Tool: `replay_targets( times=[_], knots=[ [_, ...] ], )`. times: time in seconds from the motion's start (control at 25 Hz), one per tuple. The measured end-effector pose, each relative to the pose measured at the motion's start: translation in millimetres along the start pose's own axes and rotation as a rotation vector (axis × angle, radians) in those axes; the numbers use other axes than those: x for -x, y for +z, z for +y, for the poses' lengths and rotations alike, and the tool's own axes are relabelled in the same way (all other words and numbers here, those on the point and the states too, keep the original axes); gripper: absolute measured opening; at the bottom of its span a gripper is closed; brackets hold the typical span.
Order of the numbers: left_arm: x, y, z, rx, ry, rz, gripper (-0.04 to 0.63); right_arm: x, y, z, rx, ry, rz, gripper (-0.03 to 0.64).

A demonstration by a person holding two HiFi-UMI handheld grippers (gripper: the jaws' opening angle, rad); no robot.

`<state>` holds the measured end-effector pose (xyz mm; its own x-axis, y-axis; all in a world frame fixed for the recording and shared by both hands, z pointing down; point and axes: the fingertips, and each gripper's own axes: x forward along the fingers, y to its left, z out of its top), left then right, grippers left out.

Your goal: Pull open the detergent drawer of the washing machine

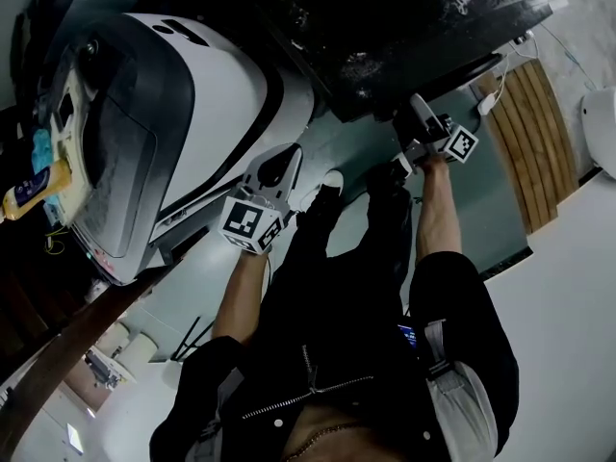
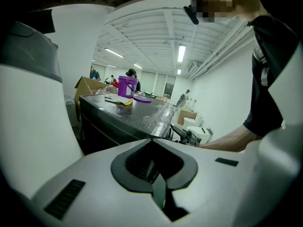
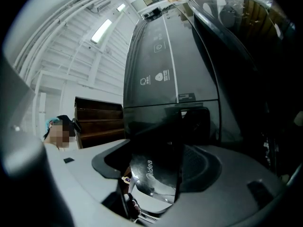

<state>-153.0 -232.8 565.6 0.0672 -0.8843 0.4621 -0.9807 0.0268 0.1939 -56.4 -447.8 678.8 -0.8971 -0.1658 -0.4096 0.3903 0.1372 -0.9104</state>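
A dark washing machine [image 1: 404,37] fills the top of the head view; its glossy front panel [image 3: 161,74] rises ahead in the right gripper view. My right gripper [image 1: 416,147] is pressed against the machine's front edge. In the right gripper view its jaws are closed together on a glossy dark drawer front [image 3: 151,171] bearing a logo. My left gripper [image 1: 271,176] hangs in the gap between the two machines, shut and holding nothing. The left gripper view shows the dark machine's top [image 2: 128,117] and my right gripper [image 2: 187,135] beyond it.
A white washing machine [image 1: 173,114] with a grey lid stands at the left, close beside my left gripper. A purple cup [image 2: 127,86] and a yellow item [image 2: 120,100] lie on the dark machine's top. A wooden slatted panel [image 1: 534,133] is at the right. Cardboard boxes [image 2: 87,85] stand further back.
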Motion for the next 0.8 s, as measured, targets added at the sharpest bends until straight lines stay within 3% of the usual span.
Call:
replay_targets(
  times=[0.36,0.8],
  knots=[
    [17,-3,-2,0.001,-0.008,-0.007,0.02,9,0,4,-0.019,-0.007,-0.053,0.301],
    [3,4,-15,0.012,-0.08,-0.019,0.02,36,-7,17,-0.016,-0.028,-0.063,0.302]
  ],
)
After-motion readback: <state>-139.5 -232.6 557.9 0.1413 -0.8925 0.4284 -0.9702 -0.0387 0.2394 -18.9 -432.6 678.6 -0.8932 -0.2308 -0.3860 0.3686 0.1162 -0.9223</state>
